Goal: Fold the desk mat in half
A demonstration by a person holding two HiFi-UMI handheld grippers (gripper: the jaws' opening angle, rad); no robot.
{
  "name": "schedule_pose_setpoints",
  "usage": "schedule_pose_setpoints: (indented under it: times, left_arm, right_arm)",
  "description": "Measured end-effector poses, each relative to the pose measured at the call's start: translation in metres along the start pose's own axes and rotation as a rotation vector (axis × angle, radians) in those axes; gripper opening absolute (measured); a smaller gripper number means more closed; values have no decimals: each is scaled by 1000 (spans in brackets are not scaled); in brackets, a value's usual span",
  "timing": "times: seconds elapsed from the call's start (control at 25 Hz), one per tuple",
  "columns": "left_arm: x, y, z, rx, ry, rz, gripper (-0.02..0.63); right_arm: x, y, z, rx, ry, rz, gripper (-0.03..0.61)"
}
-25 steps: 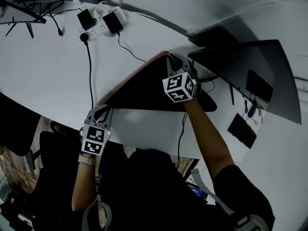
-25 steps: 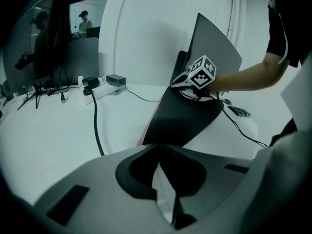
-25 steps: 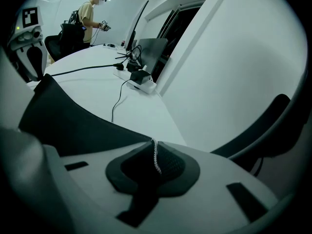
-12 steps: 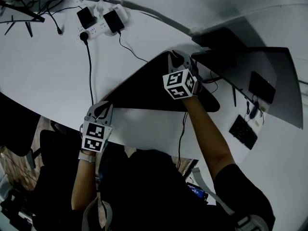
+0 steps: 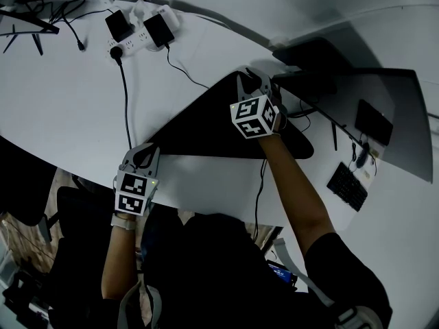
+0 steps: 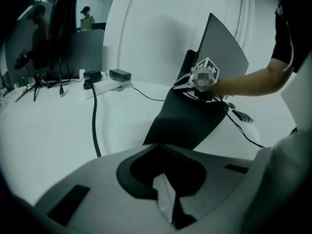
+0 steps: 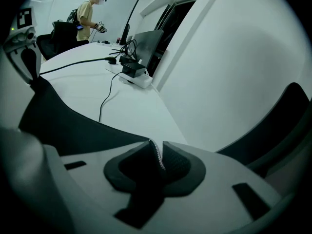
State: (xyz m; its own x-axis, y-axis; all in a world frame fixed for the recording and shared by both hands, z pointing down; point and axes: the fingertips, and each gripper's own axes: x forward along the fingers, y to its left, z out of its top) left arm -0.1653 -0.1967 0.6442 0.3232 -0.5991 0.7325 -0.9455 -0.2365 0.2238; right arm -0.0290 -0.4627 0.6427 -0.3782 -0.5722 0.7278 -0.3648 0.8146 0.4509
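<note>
Just changed: the right gripper [image 7: 158, 147] has been easing its jaws apart. The reddish edge that stood up along the mat's left side a second ago no longer shows, only black.
Desk mat [image 5: 212, 129]: lies low on the white desk [image 5: 68, 94] as a dark wedge running between the two grippers, with its right end close to the monitor [image 5: 370, 108].
Left gripper [image 6: 157, 145]: jaws closed on the mat's near-left corner, close to the desk's near edge. The corner runs straight into the meeting tips.
Right gripper, grip: a narrow slit stands between the pads at the mat's far corner. The mat's edge reaches up to the slit, but the pads do not seem to press on it.
Hands: both hover at their corners.
Meaning for the task: the raised layer appears to have been laid down, so the fold looks made and the release has begun on the right side. The left corner is not yet let go.
Unclear: whether the two layers' edges line up, since the dark surfaces merge in every view.
Risk: a loosened top layer could spring back or slide.
</note>
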Motion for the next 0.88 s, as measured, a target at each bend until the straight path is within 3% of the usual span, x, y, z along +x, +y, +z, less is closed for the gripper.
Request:
schedule_pose_setpoints:
  times: [0.28,0.36,0.48,0.88]
  left_arm:
    - [3,1,-2,-8,-6,-6,9]
    - [3,1,-2,-8,-5,-11,9]
    - [3,1,-2,-7,-6,-17,9]
    - [3,1,-1,3,-8,-26,9]
  right_arm:
    - [0,2,1,16,-17,0,90]
    - [1,5,4,38,-31,15,161]
    - [1,8,11,71,-64,27,218]
    - [-8,12,29,70,-149,28,222]
